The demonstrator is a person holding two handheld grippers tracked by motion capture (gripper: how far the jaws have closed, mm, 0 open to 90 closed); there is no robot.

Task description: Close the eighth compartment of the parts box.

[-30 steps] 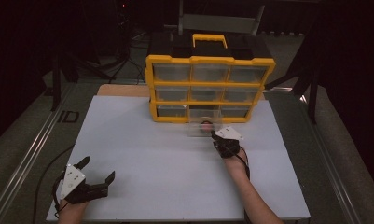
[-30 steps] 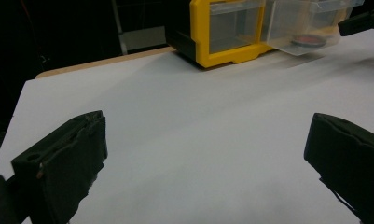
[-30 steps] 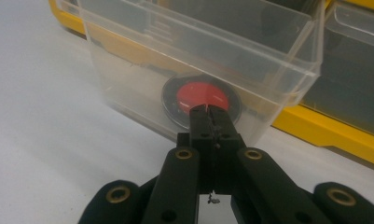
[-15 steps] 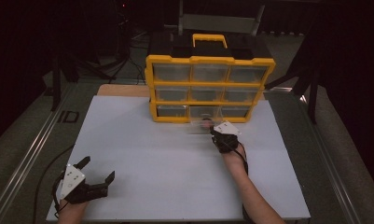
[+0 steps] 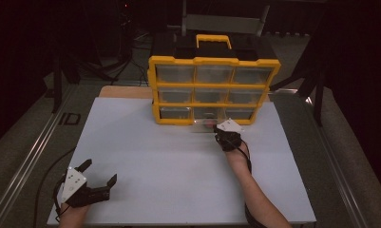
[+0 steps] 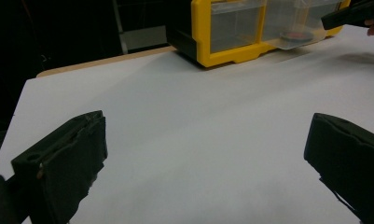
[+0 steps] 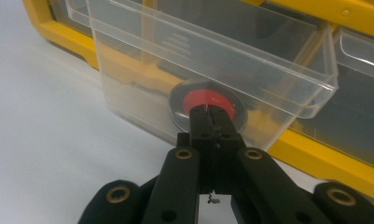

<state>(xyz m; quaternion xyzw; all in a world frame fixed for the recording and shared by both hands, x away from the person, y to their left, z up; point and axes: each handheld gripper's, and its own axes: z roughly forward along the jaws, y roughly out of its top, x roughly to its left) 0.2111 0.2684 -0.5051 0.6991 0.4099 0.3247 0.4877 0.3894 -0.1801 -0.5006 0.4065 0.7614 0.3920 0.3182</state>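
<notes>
- The clear drawer stood pulled partway out of the bottom row of the yellow organizer, at the far side of the white table.
- A round red-and-black disc lay inside the drawer, behind its front wall.
- The right gripper had its fingers closed together, tips at the drawer's front wall, directly before the disc; whether they pinched the wall could not be told.
- The left gripper rested at the near left corner of the table, fingers spread wide with nothing between them, well apart from the drawer.
</notes>
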